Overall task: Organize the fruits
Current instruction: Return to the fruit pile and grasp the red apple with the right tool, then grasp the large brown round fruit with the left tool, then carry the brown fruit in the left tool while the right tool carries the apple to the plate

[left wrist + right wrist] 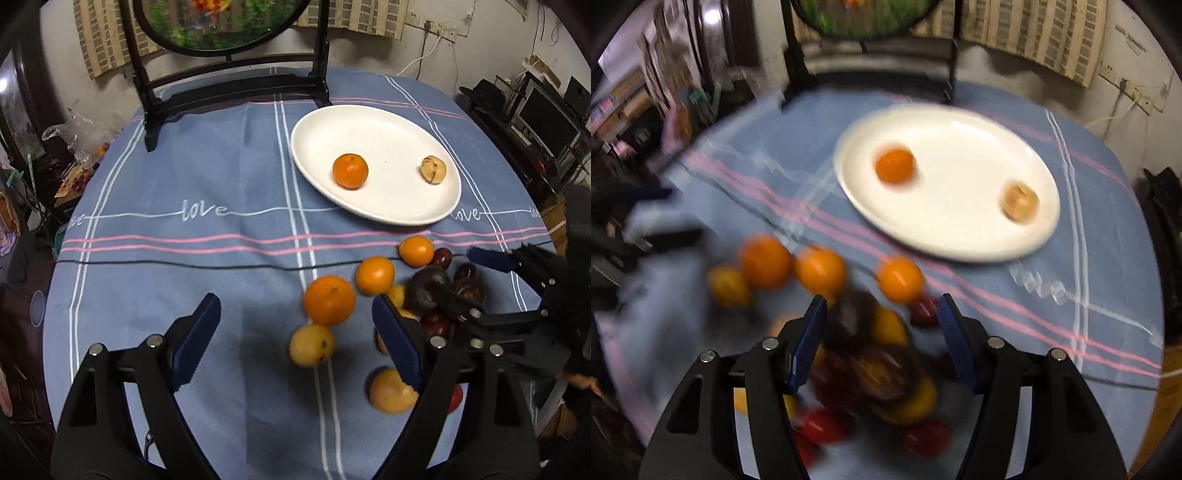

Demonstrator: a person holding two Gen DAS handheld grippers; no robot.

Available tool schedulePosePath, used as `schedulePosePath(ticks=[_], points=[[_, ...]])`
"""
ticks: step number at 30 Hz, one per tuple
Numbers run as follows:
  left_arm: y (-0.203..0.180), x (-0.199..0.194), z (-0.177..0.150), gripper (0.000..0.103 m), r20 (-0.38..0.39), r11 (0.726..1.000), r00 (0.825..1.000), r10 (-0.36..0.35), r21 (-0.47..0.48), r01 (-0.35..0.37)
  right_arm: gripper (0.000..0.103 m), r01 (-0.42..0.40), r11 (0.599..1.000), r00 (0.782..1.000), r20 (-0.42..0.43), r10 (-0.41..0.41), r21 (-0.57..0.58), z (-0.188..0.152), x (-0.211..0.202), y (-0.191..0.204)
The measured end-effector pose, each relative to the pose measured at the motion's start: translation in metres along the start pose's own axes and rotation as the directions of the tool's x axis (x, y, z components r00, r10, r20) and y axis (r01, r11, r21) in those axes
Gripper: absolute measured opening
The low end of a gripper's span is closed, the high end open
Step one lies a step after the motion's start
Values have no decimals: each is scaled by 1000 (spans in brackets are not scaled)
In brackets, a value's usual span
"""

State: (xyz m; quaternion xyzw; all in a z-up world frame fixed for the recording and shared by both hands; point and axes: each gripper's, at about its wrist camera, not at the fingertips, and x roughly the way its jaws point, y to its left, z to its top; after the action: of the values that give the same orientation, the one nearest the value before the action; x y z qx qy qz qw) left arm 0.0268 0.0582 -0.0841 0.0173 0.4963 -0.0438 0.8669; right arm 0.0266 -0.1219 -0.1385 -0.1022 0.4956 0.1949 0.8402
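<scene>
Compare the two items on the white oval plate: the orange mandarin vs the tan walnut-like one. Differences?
On the white oval plate, the round orange mandarin is larger, smooth and bright; the tan walnut-like item is smaller, pale brown and mottled, with a seam down its middle. The mandarin sits nearer the plate's centre, the tan item nearer its right rim. Both rest apart, untouched by either gripper.

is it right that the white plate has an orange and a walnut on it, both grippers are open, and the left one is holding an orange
Not quite. The white plate does carry an orange and a walnut, and both grippers are open, but the left gripper holds nothing: the left wrist view shows bare tablecloth between its jaws. The right gripper is also empty, above the fruit pile.
</scene>
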Motion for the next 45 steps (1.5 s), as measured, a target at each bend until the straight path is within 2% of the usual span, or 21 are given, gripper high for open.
schedulePosePath(ticks=[1,3,5,6,8,11,15,17,19,21,22,23,24,26,31,36,38,39,40,42,45], points=[[2,-1,-3,86,-1,1000,1000,2,-7,-2,73,5,1000,1000,-12,-5,25,-6,-3,-9],[8,-2,-10,86,-14,1000,1000,-4,-23,4,74,79,995,996,-53,-75,65,-25,-12,-33],[9,0,-15,86,-29,999,1000,-6,-32,5,75,73,984,997,-51,-66,161,-36,-26,-56],[7,2,-19,86,-40,1000,999,-12,-29,10,75,38,975,999,-33,-31,218,-40,-39,-65],[1,1,-25,86,-44,1000,999,-21,-16,21,76,-14,968,1000,24,8,252,-45,-62,-68],[-16,-2,-38,86,-51,997,997,-60,52,63,76,-86,973,995,68,73,213,-57,-84,-49],[-29,-3,-54,86,-76,991,994,-78,107,86,76,-187,976,982,20,186,115,-70,-74,1],[-24,-4,-59,86,-87,991,993,-76,100,84,75,-207,975,978,-14,208,76,-70,-60,21],[-16,-7,-63,86,-89,994,994,-67,83,75,74,-205,974,977,-46,210,93,-64,-43,28],[-7,-10,-67,86,-88,995,994,-62,68,69,72,-225,966,969,-70,235,128,-61,-26,27],[-6,-10,-68,86,-88,996,994,-61,66,67,66,-228,963,966,-90,242,141,-58,-18,27],[-5,-11,-69,86,-89,996,994,-61,65,67,49,-230,961,962,-110,248,150,-60,-13,28],[-6,-11,-70,86,-91,995,993,-72,66,78,43,-230,962,964,-103,247,148,-59,-12,27],[-11,-11,-73,86,-100,991,990,-103,76,111,42,-247,956,958,-111,266,162,-64,-17,24],[-46,2,-76,86,-105,967,980,-170,173,186,42,-218,948,966,-87,243,232,-80,-44,-14],[-72,30,-87,86,-136,929,969,-204,285,236,42,-187,935,973,-74,218,302,-95,-57,-35],[-74,41,-90,84,-139,918,968,-208,315,242,42,-187,932,972,-76,221,312,-96,-56,-31],[-74,45,-89,72,-137,916,968,-210,320,244,42,-184,931,973,-78,219,316,-98,-53,-30],[-73,49,-89,54,-143,911,964,-223,321,258,42,-187,929,972,-79,222,318,-100,-53,-29],[-71,50,-84,43,-142,905,958,-250,319,283,42,-188,928,971,-84,226,321,-102,-51,-24],[-70,42,-84,42,-134,898,958,-252,336,284,42,-197,926,967,-88,237,322,-105,-52,-21]])
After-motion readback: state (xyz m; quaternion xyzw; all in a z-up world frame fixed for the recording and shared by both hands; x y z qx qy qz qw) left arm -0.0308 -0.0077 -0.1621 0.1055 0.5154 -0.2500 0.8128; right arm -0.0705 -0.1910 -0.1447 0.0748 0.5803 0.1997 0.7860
